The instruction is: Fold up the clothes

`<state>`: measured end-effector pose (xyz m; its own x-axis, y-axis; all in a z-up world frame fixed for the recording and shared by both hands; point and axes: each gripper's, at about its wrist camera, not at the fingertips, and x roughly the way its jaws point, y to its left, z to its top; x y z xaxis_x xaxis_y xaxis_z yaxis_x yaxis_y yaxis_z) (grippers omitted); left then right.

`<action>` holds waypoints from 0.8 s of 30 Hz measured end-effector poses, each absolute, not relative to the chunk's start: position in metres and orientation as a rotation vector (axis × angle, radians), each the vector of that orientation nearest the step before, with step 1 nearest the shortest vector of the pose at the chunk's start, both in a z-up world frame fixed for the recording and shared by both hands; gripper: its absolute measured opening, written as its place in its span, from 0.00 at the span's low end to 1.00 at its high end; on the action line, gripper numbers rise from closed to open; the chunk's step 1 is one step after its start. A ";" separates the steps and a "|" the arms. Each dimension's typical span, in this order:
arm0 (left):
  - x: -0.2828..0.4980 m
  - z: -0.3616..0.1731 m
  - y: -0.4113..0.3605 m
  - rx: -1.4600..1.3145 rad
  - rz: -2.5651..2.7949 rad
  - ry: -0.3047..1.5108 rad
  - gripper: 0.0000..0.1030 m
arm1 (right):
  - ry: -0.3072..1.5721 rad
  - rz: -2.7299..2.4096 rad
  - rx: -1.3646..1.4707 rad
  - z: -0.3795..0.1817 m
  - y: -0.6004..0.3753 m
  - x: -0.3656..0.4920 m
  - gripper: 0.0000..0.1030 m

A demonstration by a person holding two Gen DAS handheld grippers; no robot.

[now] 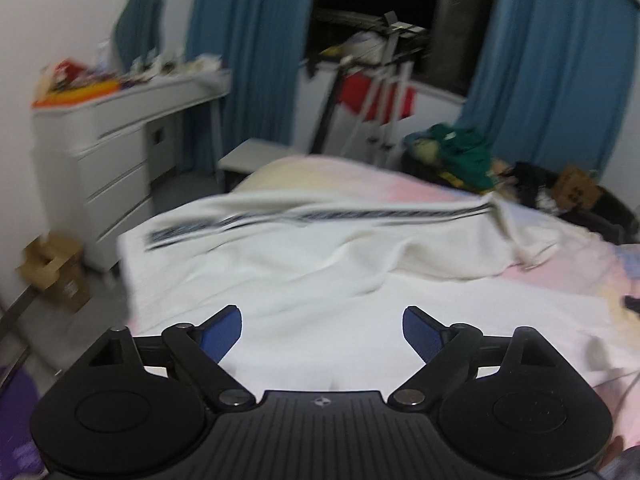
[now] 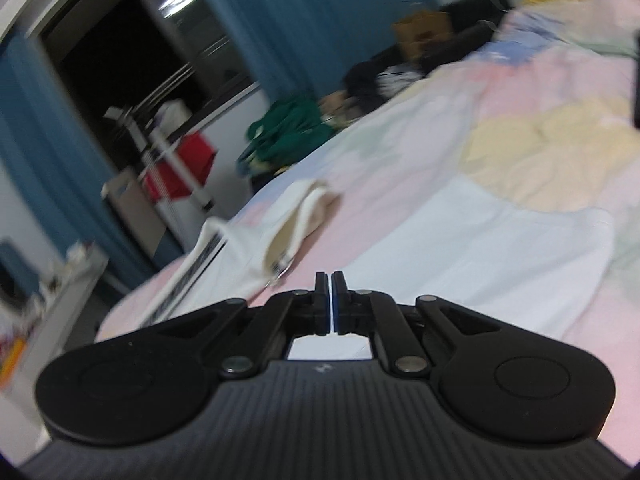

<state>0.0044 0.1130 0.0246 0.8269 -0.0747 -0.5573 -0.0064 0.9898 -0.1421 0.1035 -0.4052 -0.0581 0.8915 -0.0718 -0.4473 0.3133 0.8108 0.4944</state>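
Note:
A white garment point(image 1: 320, 272) with a dark patterned stripe lies spread and rumpled on the pastel bedspread point(image 1: 360, 172). My left gripper point(image 1: 322, 330) is open and empty, low over the garment's near part. In the right wrist view the same white garment point(image 2: 460, 248) lies on the pink bedspread point(image 2: 520, 100), with its collar and label to the left. My right gripper point(image 2: 331, 292) is shut, its jaws pressed together just above the garment's near edge; white cloth shows beneath it, but I cannot tell if any is pinched.
A white dresser point(image 1: 120, 148) with clutter stands left of the bed. A drying rack with red cloth point(image 1: 376, 96) stands by the blue curtains point(image 1: 248, 40). A pile of green and dark clothes point(image 1: 464, 156) sits at the bed's far right. Cardboard boxes point(image 1: 56, 272) are on the floor.

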 end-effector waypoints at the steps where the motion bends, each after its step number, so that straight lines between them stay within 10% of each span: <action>1: 0.009 0.023 0.102 -0.137 -0.053 0.586 0.88 | 0.435 -0.193 0.570 -0.057 -0.398 0.105 0.05; 20: 0.130 -0.046 -0.042 -0.002 -0.244 0.538 0.94 | 0.403 -0.053 0.356 -0.046 -0.349 0.108 0.09; 21: 0.133 -0.052 -0.042 -0.011 -0.260 0.537 0.94 | 0.403 -0.053 0.334 -0.046 -0.344 0.108 0.12; 24: 0.141 -0.069 -0.040 -0.033 -0.298 0.536 0.96 | 0.381 -0.050 0.287 -0.045 -0.333 0.108 0.68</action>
